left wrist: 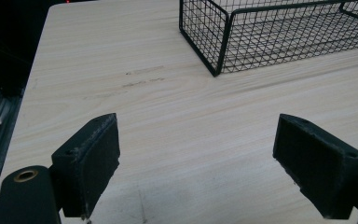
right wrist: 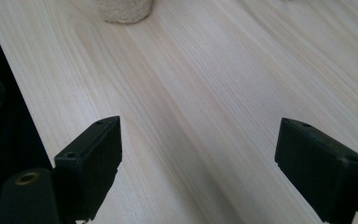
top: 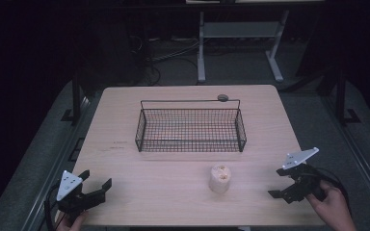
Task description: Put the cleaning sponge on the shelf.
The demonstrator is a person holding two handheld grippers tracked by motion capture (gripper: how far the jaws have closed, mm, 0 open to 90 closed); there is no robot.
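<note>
Pale wood forms the rectangular table (top: 125, 159), with the black wire-mesh basket (top: 191, 129) sitting at its centre toward twelve o'clock. The small cream-coloured cylindrical object (top: 220, 178) stands upright at six o'clock of the basket, apart from it. The left gripper (top: 96, 183) at seven o'clock and the right gripper (top: 280, 183) at four o'clock both have jaws spread wide, holding nothing.
</note>
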